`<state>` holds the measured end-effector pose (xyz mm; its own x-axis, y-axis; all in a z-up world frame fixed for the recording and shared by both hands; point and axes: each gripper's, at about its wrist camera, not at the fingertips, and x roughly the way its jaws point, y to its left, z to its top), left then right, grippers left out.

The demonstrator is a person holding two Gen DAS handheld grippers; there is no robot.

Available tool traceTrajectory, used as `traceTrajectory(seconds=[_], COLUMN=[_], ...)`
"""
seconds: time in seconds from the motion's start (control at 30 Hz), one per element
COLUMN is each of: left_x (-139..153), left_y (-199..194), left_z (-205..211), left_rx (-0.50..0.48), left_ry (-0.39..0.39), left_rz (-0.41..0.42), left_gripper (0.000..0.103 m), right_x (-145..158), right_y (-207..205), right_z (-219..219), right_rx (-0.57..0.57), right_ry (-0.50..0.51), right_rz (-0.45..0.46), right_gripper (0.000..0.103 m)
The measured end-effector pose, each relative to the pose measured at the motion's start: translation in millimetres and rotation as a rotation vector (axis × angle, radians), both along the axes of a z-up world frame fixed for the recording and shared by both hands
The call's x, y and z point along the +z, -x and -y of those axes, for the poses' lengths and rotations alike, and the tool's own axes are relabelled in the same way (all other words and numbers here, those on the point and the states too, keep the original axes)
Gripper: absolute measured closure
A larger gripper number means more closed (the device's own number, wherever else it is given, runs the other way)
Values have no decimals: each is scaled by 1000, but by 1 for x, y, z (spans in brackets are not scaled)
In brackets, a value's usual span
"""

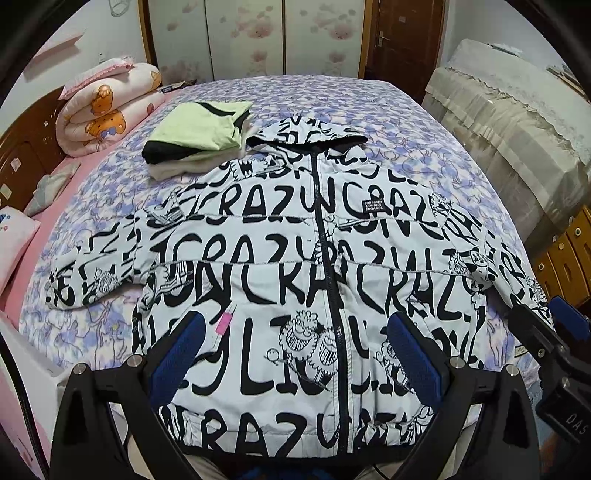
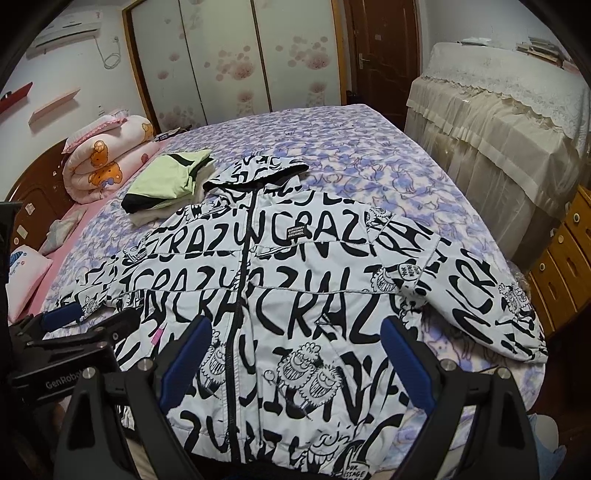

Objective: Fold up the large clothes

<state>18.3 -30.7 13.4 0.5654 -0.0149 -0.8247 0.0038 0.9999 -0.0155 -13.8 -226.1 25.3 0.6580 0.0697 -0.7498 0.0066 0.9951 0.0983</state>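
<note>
The jacket (image 1: 295, 258) lies flat, zipped, sleeves spread (ready for folding); the 2 grippers, left gripper (image 1: 295, 354) and right gripper (image 2: 295, 354), hover wide open, holding nothing.

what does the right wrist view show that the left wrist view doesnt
Only the right wrist view shows the wall air conditioner and the jacket's right sleeve cuff in full.

Only the left wrist view shows the jacket's left sleeve whole, unblocked by a tool.

Both show the printed hooded jacket spread flat and zipped on the bed, the folded green garment beside its hood, the rolled quilt, and both tools open: left tool, right tool.
</note>
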Motion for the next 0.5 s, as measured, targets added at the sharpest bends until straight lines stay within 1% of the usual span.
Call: traceTrajectory(seconds=[0.17,0.23,0.3,0.4,0.5], left_x=[11,14,16,14,12], left_y=[-9,-14,-22,-41,-53], left_z=[16,26,40,65,91], left_rx=[-73,-106,-143,-201,-232], left_ry=[-17,-30,-35,-31,-38], left_rz=[95,113,116,80,97], left_gripper=[5,5,5,5,4], right_x=[-6,-11,-19,-31,-43], right_y=[-9,-12,-16,-20,-21], right_z=[25,40,61,98,140], right_rx=[-51,-89,-139,-217,-310], right_ry=[6,18,20,3,-31], right_rz=[-9,-18,-36,-67,-98], right_gripper=[10,10,10,10,10])
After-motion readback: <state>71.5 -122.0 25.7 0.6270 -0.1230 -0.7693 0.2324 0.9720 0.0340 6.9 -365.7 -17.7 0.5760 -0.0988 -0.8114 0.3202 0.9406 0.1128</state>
